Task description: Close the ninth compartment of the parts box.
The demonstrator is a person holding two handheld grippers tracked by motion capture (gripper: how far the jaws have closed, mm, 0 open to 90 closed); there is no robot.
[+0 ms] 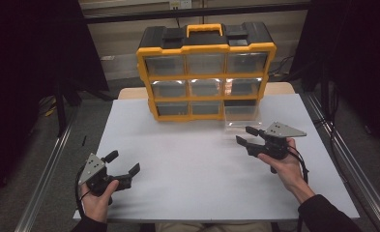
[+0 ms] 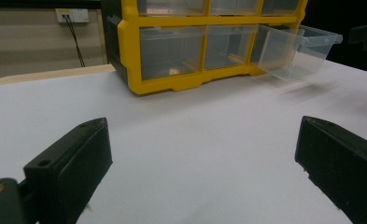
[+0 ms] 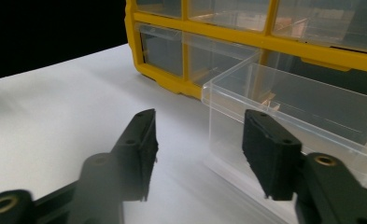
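A yellow and black drawer cabinet (image 1: pixel 206 72) with clear drawers stands at the back of the white table (image 1: pixel 178 159). Its bottom right clear drawer (image 1: pixel 242 116) is pulled far out; it juts toward the front in the left gripper view (image 2: pixel 295 49) and in the right gripper view (image 3: pixel 307 112). My right gripper (image 1: pixel 244 135) is open, just in front of that drawer's front wall, nothing between its jaws. One fingertip (image 3: pixel 265 149) stands close before the drawer's wall. My left gripper (image 1: pixel 124 162) is open near the table's front left, holding nothing.
A black carry top with a yellow handle (image 1: pixel 204 30) caps the cabinet. Metal rails (image 1: pixel 47 174) run along both sides of the table. A wall socket with cables (image 2: pixel 72 16) is behind. Bare table lies between the two grippers.
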